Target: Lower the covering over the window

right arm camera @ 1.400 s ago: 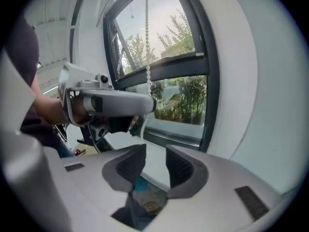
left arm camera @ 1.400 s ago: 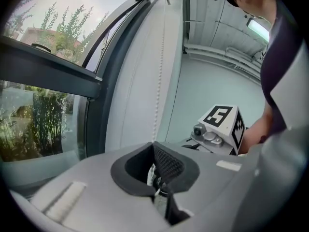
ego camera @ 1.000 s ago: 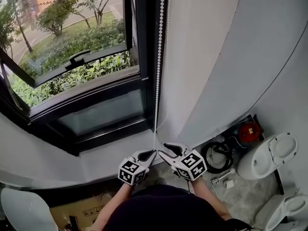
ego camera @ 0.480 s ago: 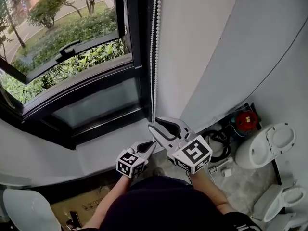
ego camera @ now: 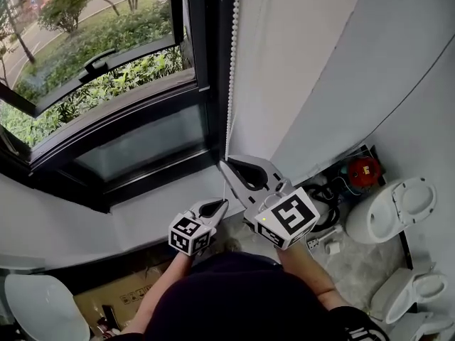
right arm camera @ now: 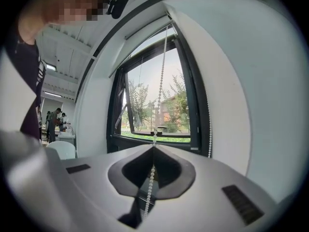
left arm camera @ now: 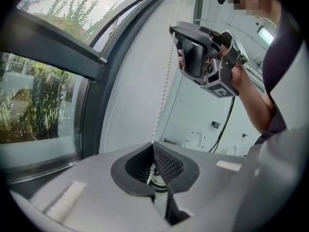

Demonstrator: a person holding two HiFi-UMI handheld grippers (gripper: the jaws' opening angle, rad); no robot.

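White wall filled the right half of the head view, with two toilets [ego camera: 395, 217] on the floor at lower right, and the window [ego camera: 106, 98] took the upper left, its glass bare and greenery showing through it. No covering showed over the pane in any view, so it was presumably rolled up out of sight above the top edge, and the lowering looked hardly begun.

What mattered was the bead chain [ego camera: 229, 84]. It hung straight down along the dark right post of the window frame [ego camera: 207, 62], from the top centre of the head view to just above the sill [ego camera: 156, 215], so its long axis ran top to bottom. Both claws sat on that line, one over the other.

Lower down, at centre, the left gripper [ego camera: 223, 204] had its jaws fully together on the chain; its own view showed beads pinched between the ribbed pads. Just above it, the right gripper [ego camera: 222, 164] pointed roughly level at the chain. Its jaws had just been closing and were now drawn together, with the string of beads running up between the pads and on towards the top of the window.

Being the upper hand, the right one seemed to hold the fresh grip, so the next pull probably fell to it: straight down along the chain's own line, towards the left claw. That lower claw would likely need to let go or give way first. A pull angled off the vertical could slip the beads from the pads.
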